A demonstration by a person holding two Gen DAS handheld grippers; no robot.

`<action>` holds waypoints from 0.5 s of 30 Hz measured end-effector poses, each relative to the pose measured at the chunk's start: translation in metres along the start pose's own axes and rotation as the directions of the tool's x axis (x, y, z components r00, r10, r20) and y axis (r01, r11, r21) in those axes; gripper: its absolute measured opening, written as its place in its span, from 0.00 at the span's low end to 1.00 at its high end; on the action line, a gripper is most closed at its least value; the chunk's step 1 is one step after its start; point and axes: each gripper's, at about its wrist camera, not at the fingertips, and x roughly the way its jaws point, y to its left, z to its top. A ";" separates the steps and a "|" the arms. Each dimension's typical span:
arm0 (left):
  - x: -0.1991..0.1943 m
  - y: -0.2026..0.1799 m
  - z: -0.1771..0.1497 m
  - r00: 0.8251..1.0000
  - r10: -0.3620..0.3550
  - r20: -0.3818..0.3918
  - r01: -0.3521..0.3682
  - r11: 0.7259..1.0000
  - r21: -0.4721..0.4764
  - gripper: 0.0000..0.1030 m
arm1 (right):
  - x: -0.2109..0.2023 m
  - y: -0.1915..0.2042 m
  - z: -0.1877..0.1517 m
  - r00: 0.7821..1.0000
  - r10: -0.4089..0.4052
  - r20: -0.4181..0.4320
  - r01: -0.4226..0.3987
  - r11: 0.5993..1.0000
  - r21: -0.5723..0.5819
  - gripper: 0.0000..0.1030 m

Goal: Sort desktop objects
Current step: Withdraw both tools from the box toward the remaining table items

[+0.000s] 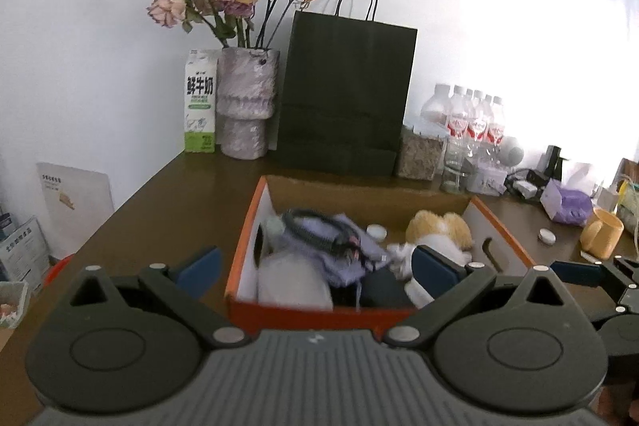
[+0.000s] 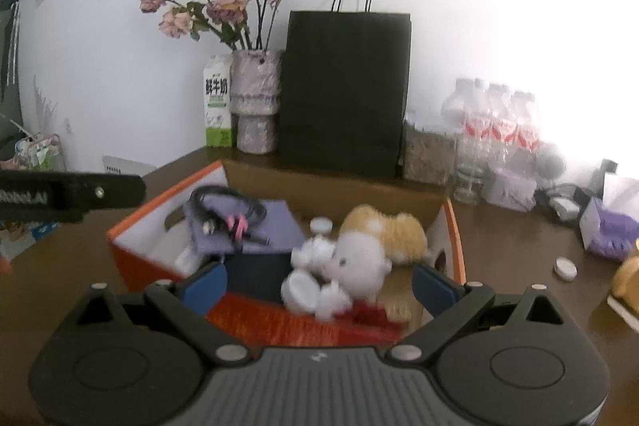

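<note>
Your left gripper hangs just before the near wall of the orange cardboard box with white inner walls, its blue pads spread wide and empty; your right gripper hangs at the same box from further right, jaws likewise wide apart with nothing between them.

Only the right wrist view shows the face of the white and tan plush toy and a pink tie on the coiled black cable; only the left wrist view shows the yellow mug clearly, and the white rounded lump at the box's near left.

Inside the box you have one plush toy, one cable lying on one lilac cloth pouch, and one small white round lid; a second white lid lies on the table to the right of the box, near the mug; one purple tissue pack sits beyond it.

Along the far edge of the brown wooden table stand one green-and-white milk carton, one mottled lilac vase of dried pink roses, one black paper carrier bag, and a cluster of clear plastic water bottles with red labels, too crowded to count; behind is a plain white wall, glaring bright at the right.
</note>
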 end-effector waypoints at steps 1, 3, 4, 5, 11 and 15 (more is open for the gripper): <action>-0.005 0.001 -0.005 1.000 0.002 -0.002 -0.002 1.000 0.001 1.00 | -0.004 0.001 -0.006 1.000 0.002 -0.008 -0.002 1.000 0.002 0.97; -0.013 0.005 -0.016 1.000 0.007 -0.002 -0.007 1.000 -0.002 1.00 | -0.009 0.005 -0.019 1.000 0.008 -0.024 -0.008 1.000 0.004 0.97; -0.015 0.006 -0.021 1.000 0.011 -0.003 -0.011 1.000 -0.006 1.00 | -0.012 0.007 -0.025 0.999 0.012 -0.034 -0.011 1.000 0.005 0.97; -0.018 0.008 -0.027 1.000 0.016 -0.009 -0.016 1.000 -0.009 1.00 | -0.014 0.008 -0.032 0.999 0.016 -0.046 -0.016 1.000 0.006 0.97; -0.030 0.018 -0.056 0.999 0.026 -0.042 -0.027 0.999 -0.021 1.00 | -0.025 0.024 -0.068 0.993 0.038 -0.114 -0.038 0.999 -0.001 0.97; -0.039 0.023 -0.074 0.999 0.017 -0.039 -0.018 0.999 -0.035 1.00 | -0.029 0.032 -0.085 0.988 0.048 -0.145 -0.047 0.999 0.006 0.97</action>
